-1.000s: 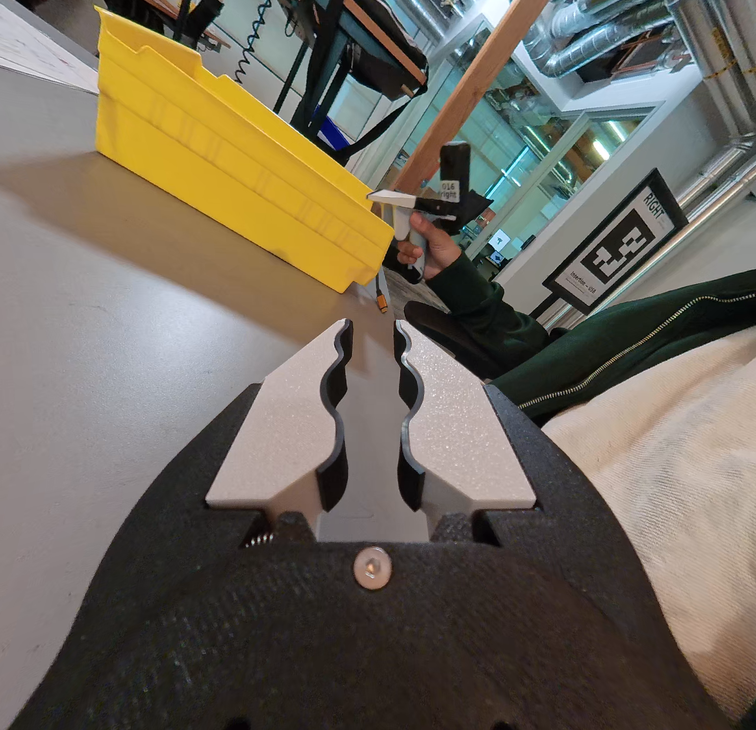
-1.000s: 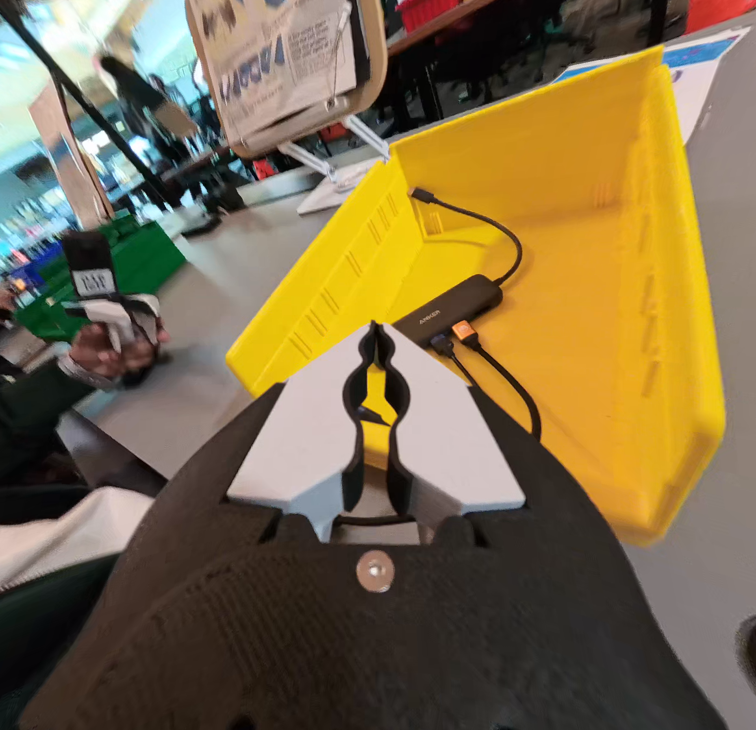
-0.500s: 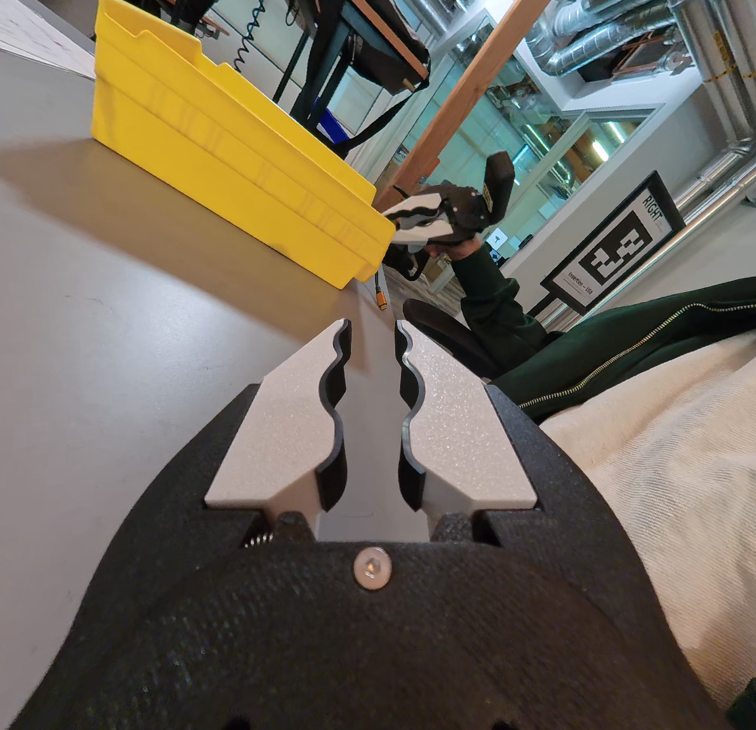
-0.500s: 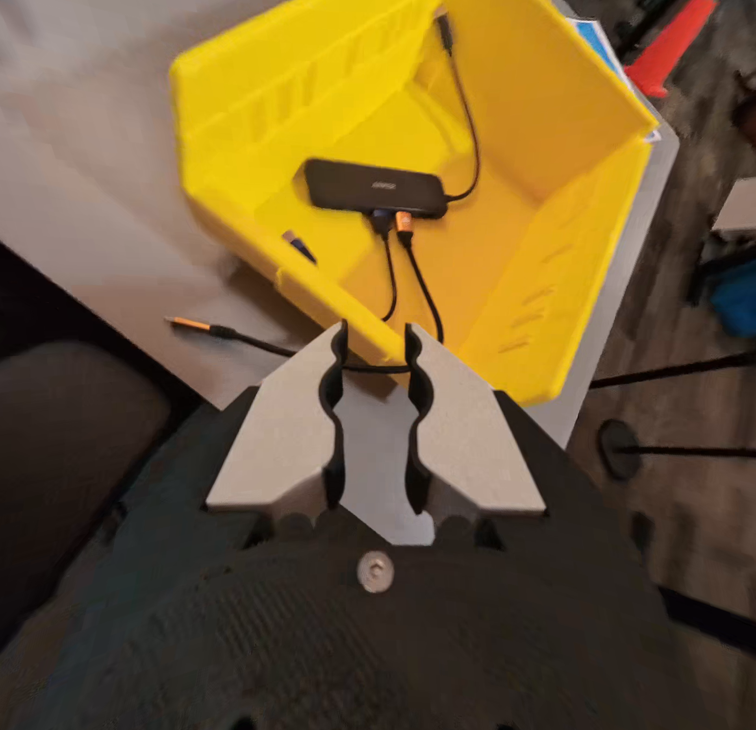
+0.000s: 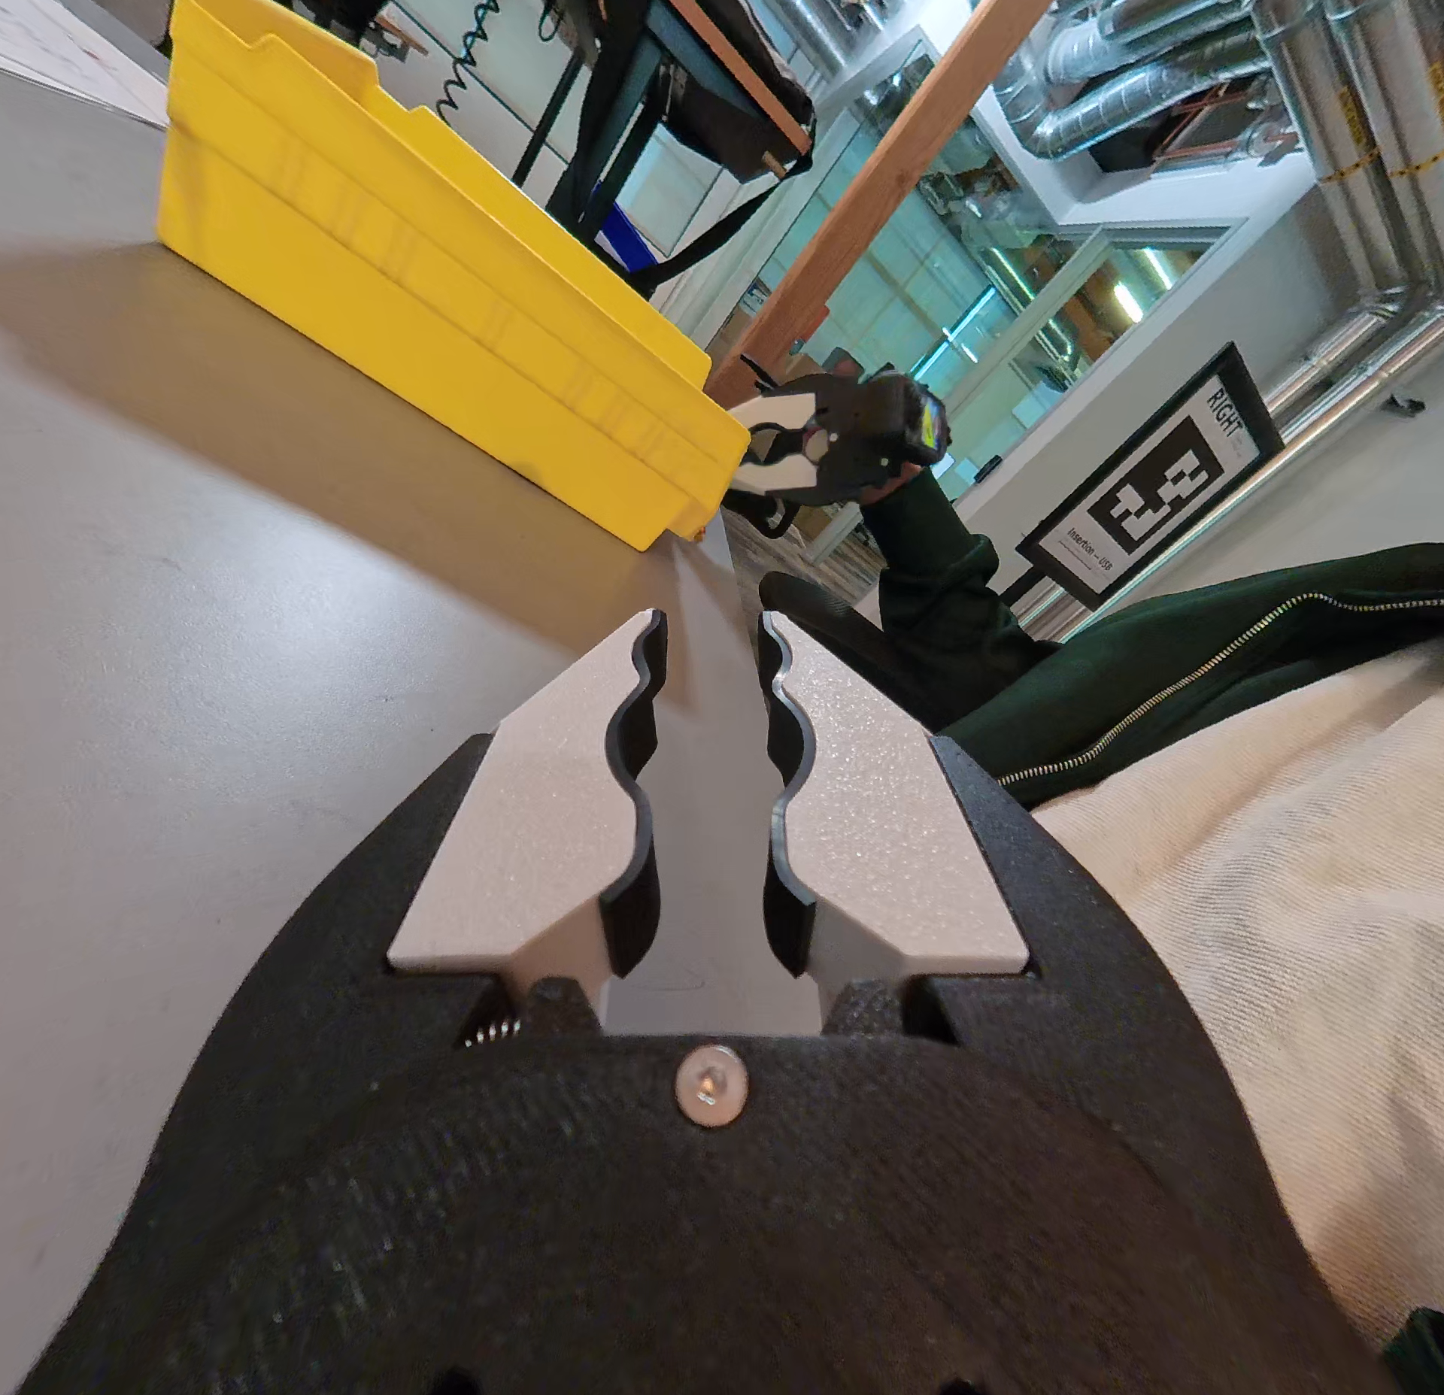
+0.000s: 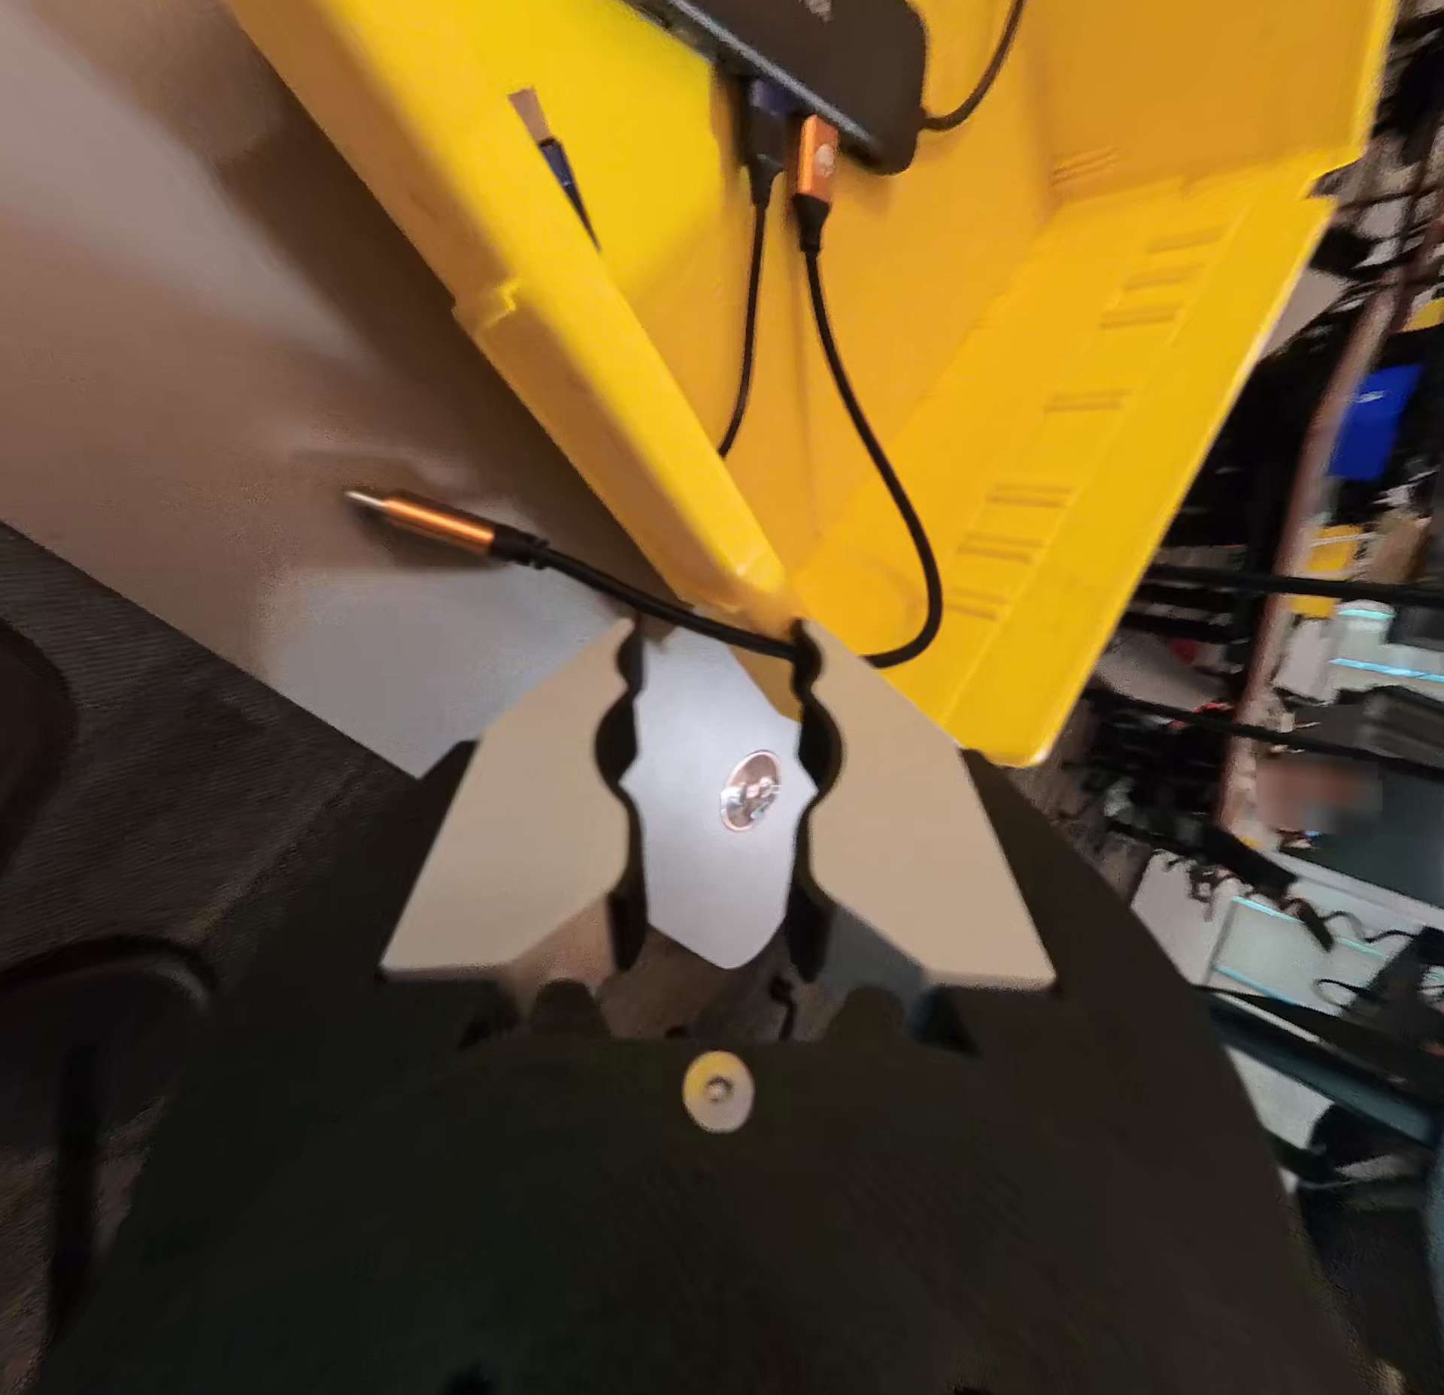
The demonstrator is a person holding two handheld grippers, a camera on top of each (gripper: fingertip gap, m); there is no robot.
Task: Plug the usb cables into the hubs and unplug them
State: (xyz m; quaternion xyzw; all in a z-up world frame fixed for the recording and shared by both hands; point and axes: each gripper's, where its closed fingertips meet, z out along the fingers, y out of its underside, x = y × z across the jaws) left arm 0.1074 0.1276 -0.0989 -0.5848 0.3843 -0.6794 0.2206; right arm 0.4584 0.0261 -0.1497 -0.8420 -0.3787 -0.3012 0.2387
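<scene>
The left gripper lies low over the grey table, its jaws parted with nothing between them, pointing along the table's near edge. Ahead of it, well apart, the long yellow bin sits on the tabletop, seen from its outer side wall. Past the bin's near corner the right gripper hangs in the air, held by a hand in a dark green sleeve — its white fingers stand apart there too. A framed sign with a black-and-white marker stands behind it.

From the right wrist view, the right gripper is spread wide and holds nothing. It hovers just off the bin's corner, looking down into it. The picture is somewhat blurred. Inside the bin the black hub lies on the yellow floor, with two plugs seated side by side in its edge: a dark one and an orange one. The orange-plug cable loops down the bin floor, comes out over the low front lip and crosses right between the gripper's fingertips, touching or nearly touching the right-hand one — I can't tell which. Its free end, an orange connector, lies on the table just outside the bin wall. Another loose plug with a bluish body rests inside the bin against the left wall.
</scene>
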